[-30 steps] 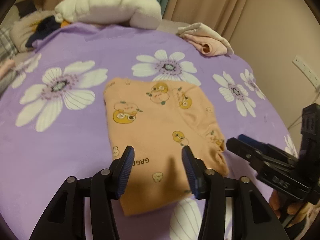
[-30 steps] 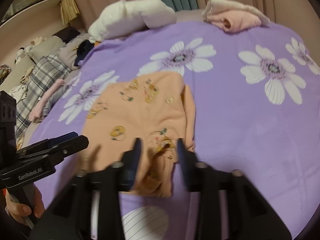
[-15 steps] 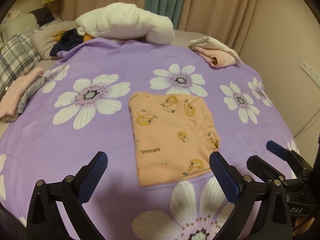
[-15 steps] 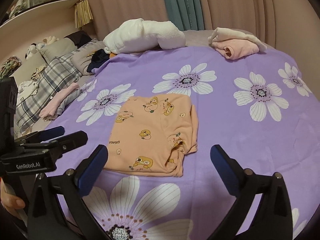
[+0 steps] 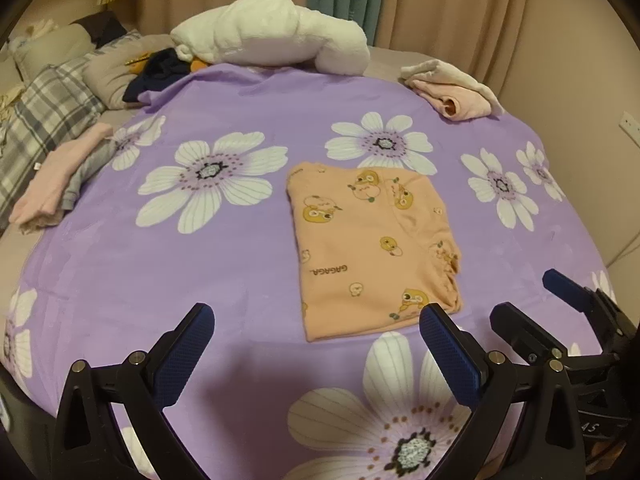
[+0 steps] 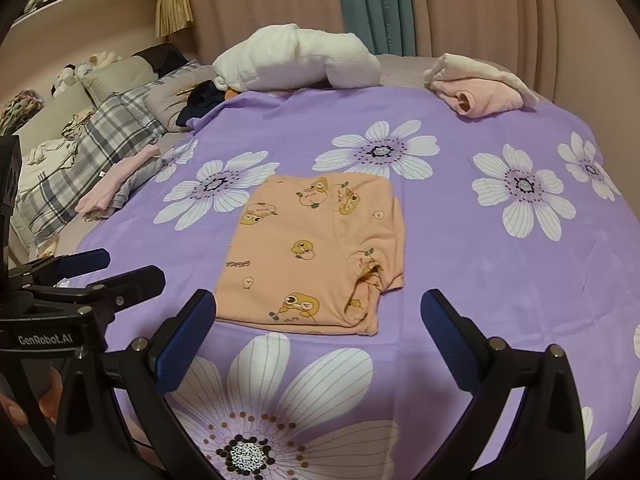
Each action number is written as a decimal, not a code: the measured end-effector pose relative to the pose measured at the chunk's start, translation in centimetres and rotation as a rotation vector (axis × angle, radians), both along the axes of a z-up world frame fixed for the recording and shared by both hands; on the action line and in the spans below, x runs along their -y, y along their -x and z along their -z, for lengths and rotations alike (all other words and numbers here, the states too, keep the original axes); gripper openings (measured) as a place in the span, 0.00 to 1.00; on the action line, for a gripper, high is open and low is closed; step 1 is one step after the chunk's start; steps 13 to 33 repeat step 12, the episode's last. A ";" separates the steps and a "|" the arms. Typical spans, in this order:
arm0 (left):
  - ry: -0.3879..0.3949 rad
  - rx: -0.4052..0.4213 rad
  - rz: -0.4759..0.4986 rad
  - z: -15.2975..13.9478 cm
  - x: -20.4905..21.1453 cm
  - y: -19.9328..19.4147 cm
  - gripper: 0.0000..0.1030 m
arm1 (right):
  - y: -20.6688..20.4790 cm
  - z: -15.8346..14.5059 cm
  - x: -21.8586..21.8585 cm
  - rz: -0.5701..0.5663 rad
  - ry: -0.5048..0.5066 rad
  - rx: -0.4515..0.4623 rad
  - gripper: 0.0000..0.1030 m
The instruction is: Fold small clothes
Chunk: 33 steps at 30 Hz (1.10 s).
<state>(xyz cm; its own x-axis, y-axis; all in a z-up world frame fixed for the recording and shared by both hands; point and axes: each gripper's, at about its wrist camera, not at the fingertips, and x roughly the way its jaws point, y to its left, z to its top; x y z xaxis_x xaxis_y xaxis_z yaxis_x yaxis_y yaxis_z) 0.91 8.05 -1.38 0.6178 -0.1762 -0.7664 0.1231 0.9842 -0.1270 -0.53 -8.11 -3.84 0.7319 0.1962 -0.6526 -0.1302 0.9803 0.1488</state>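
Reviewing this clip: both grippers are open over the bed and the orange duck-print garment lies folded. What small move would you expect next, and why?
Probably a reach toward the next unfolded piece, likely the pink and cream bundle at the bed's far right. The orange duck-print garment already lies as a flat folded rectangle on the purple flowered bedspread, and the left gripper and right gripper both stand wide open, holding nothing.

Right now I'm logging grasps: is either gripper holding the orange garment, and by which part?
Nothing is held. Left gripper and right gripper are open, clear of the folded orange garment.
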 end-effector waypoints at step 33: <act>-0.017 0.008 -0.011 -0.1 0.0 0.0 0.98 | 0.1 0.1 -0.3 0.007 -0.007 -0.006 1.00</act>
